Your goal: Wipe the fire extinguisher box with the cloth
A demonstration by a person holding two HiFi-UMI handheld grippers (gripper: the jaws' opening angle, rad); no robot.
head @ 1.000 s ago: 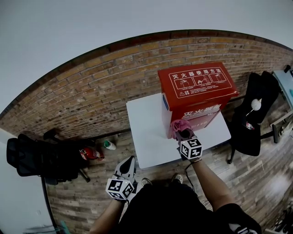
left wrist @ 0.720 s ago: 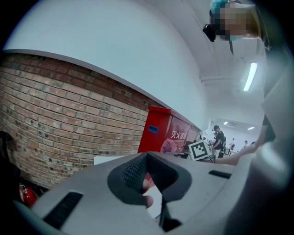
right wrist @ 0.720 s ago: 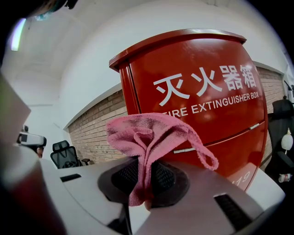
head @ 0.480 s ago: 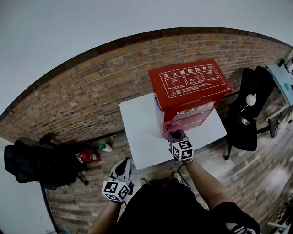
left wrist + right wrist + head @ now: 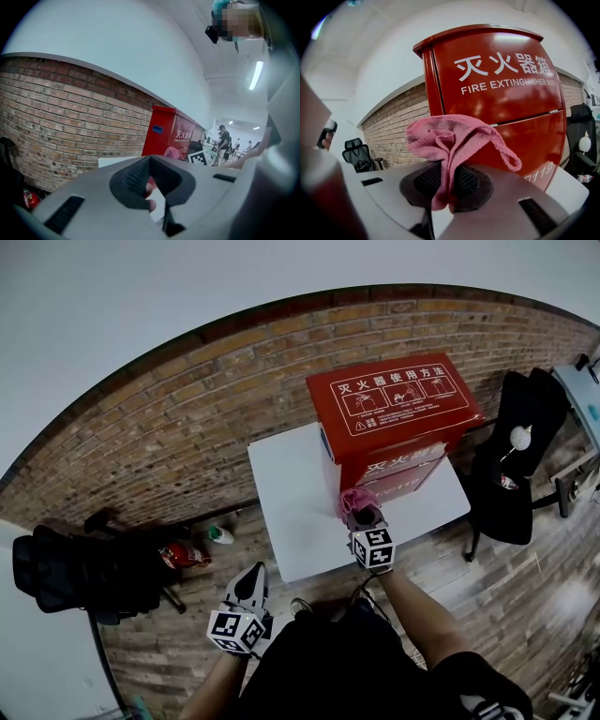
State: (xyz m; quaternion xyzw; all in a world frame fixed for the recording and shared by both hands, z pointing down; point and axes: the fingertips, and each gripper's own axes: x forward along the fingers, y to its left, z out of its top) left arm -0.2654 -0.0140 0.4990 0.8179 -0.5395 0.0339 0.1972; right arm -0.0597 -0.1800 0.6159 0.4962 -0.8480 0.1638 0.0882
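The red fire extinguisher box [image 5: 394, 413] stands at the back right of a white table [image 5: 291, 512]. My right gripper [image 5: 362, 517] is shut on a pink cloth [image 5: 353, 498], which touches the box's front low down, near its left corner. In the right gripper view the cloth [image 5: 450, 136] bunches above the shut jaws [image 5: 445, 183], right against the red front [image 5: 501, 89] with its white lettering. My left gripper [image 5: 247, 585] hangs below the table's near left corner, jaws together, holding nothing. Its own view [image 5: 152, 187] shows the box [image 5: 164, 136] and cloth [image 5: 172, 152] ahead.
A brick wall [image 5: 187, 427] runs behind the table. On the floor to the left stand a black chair [image 5: 75, 573], a red extinguisher [image 5: 175, 555] and a small bottle [image 5: 221, 536]. Another black chair [image 5: 520, 460] stands right of the table. People [image 5: 225, 140] stand far off.
The right gripper has slid the cloth a little down and left along the box's front. The left gripper has hardly moved. The head view has shifted slightly.
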